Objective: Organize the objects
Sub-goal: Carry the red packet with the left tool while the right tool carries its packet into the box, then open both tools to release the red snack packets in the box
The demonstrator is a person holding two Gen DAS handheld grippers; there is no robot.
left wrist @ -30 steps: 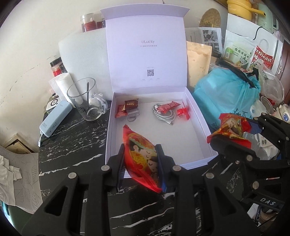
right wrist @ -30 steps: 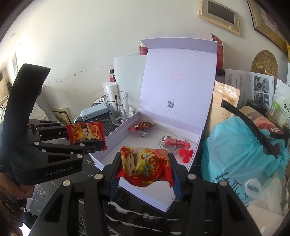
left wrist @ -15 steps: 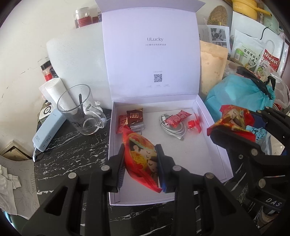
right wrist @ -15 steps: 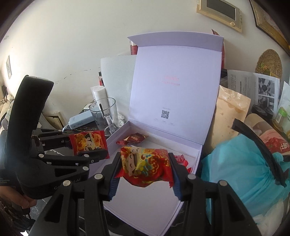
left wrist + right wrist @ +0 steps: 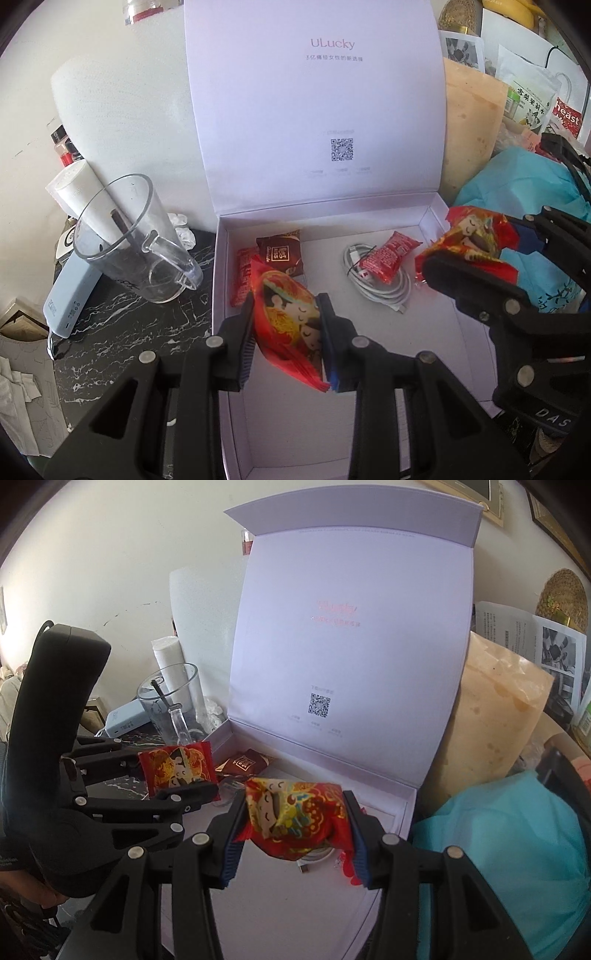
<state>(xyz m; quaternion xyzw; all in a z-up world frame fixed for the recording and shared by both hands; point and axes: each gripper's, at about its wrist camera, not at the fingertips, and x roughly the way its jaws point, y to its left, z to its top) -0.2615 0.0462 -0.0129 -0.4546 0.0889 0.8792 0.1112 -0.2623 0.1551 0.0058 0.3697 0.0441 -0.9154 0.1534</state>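
An open white gift box (image 5: 332,424) with its lid upright stands on the black marble table. Inside lie a brown chocolate packet (image 5: 280,253), a small red packet (image 5: 388,254) on a coiled white cable (image 5: 384,288) and another red packet (image 5: 240,277). My left gripper (image 5: 286,328) is shut on a red snack packet (image 5: 288,314) above the box's left part. My right gripper (image 5: 293,821) is shut on a second red snack packet (image 5: 299,816) above the box's right part; it also shows in the left wrist view (image 5: 472,243).
A glass mug (image 5: 129,236) with a spoon stands left of the box, next to a light blue power bank (image 5: 68,295) and a white bottle (image 5: 81,188). A teal bag (image 5: 509,849), a tan pouch (image 5: 495,716) and other packets crowd the right side.
Both grippers have moved forward with their packets, from the box's near edge to over its inside. The box now looks larger and closer.
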